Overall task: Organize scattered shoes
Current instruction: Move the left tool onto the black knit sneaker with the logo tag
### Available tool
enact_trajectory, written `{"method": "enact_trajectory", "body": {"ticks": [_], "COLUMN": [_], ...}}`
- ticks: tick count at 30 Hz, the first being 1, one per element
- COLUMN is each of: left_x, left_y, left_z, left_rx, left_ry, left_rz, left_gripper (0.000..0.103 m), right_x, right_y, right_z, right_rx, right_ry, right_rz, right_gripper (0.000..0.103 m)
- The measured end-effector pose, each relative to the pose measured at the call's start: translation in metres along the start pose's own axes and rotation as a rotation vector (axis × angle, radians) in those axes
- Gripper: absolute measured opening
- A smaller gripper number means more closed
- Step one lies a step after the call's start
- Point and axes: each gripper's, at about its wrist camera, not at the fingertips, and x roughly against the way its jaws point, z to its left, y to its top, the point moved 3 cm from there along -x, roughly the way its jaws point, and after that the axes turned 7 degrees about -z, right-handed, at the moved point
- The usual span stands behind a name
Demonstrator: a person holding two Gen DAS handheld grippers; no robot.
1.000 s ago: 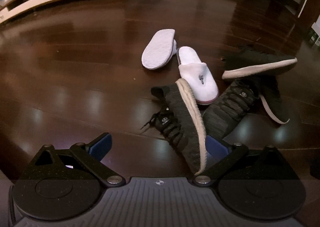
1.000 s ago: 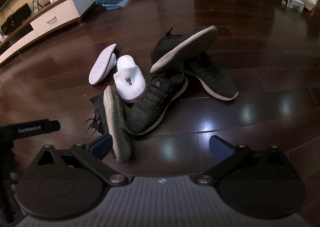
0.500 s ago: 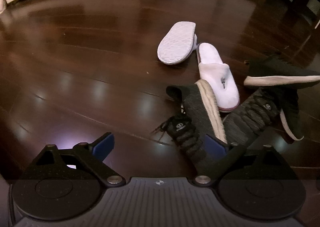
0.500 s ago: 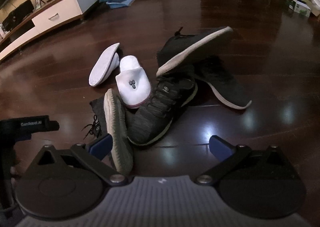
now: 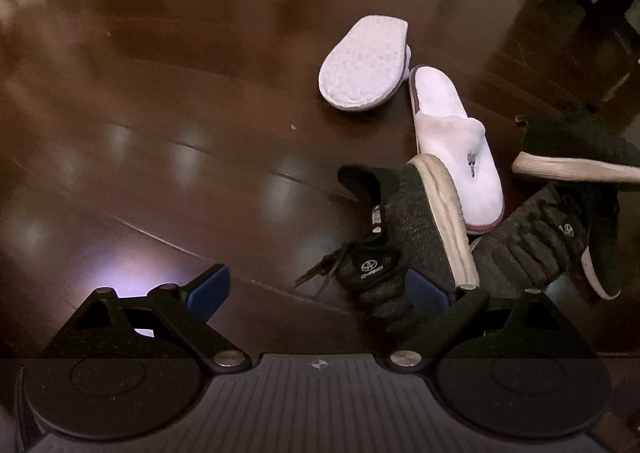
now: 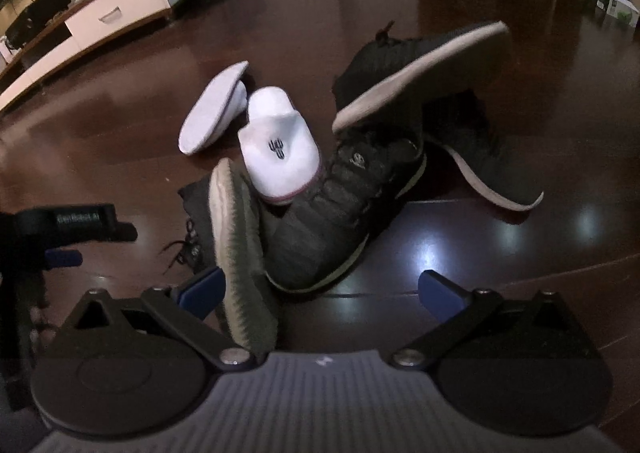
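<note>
Grey sneaker (image 5: 416, 241) lies between open left tongs (image 5: 316, 293)

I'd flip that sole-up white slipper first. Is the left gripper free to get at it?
Probably yes. The left gripper is open and holds nothing, and bare floor lies between it and the overturned slipper. The grey sneaker on its side sits just to the right of that path.

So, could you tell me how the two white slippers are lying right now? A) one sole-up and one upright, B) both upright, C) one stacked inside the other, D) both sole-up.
A: the farther slipper shows its textured sole facing up, while the nearer slipper sits upright with its embroidered toe showing, beside the grey sneaker tipped on its side.
</note>
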Motion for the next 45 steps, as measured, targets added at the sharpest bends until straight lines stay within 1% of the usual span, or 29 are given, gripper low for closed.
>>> {"method": "enact_trajectory", "body": {"ticks": [4, 9, 12, 15, 23, 26, 34, 36, 37, 39, 40, 41, 44, 45], "left_x": [-0.02, -0.042, -0.055, -0.065, -0.09, -0.097, -0.104, -0.103, -0.103, -0.102, -0.101, -0.099, -0.097, -0.097], "left_y": [0.001, -0.003, -0.008, -0.01, -0.016, -0.018, -0.02, -0.021, -0.021, -0.021, -0.022, -0.022, -0.02, -0.019], "left_z": [0.003, 0.003, 0.001, 0.0, -0.006, -0.009, -0.023, -0.025, -0.028, -0.034, -0.04, -0.046, -0.05, -0.051], "left_rx": [0.043, 0.078, 0.082, 0.108, 0.165, 0.181, 0.178, 0.187, 0.193, 0.189, 0.175, 0.162, 0.172, 0.175], "left_ry": [-0.038, -0.056, -0.056, -0.069, -0.1, -0.118, -0.154, -0.176, -0.202, -0.23, -0.252, -0.257, -0.23, -0.219], "left_rz": [0.023, 0.056, 0.077, 0.09, 0.118, 0.127, 0.128, 0.128, 0.128, 0.129, 0.127, 0.121, 0.107, 0.103], "left_gripper": [0.097, 0.097, 0.094, 0.092, 0.092, 0.092, 0.092, 0.092, 0.092, 0.092, 0.09, 0.087, 0.077, 0.068], "right_x": [-0.014, -0.024, -0.029, -0.034, -0.048, -0.053, -0.055, -0.055, -0.054, -0.054, -0.054, -0.054, -0.053, -0.053], "right_y": [-0.002, 0.0, 0.001, 0.002, 0.005, 0.007, 0.01, 0.01, 0.01, 0.01, 0.01, 0.009, 0.007, 0.007], "right_z": [-0.005, -0.005, -0.005, -0.006, -0.016, -0.019, -0.023, -0.023, -0.023, -0.024, -0.024, -0.025, -0.028, -0.029], "right_rx": [-0.006, -0.012, -0.01, -0.008, -0.021, -0.023, -0.031, -0.033, -0.035, -0.036, -0.036, -0.036, -0.035, -0.035], "right_ry": [-0.01, -0.005, 0.004, 0.008, 0.009, 0.003, 0.001, 0.001, 0.002, 0.002, 0.0, -0.002, -0.012, -0.014], "right_rz": [0.016, 0.02, 0.026, 0.033, 0.045, 0.048, 0.05, 0.049, 0.049, 0.048, 0.049, 0.05, 0.053, 0.054], "right_gripper": [0.103, 0.103, 0.103, 0.103, 0.103, 0.103, 0.103, 0.103, 0.103, 0.103, 0.103, 0.103, 0.103, 0.103]}}
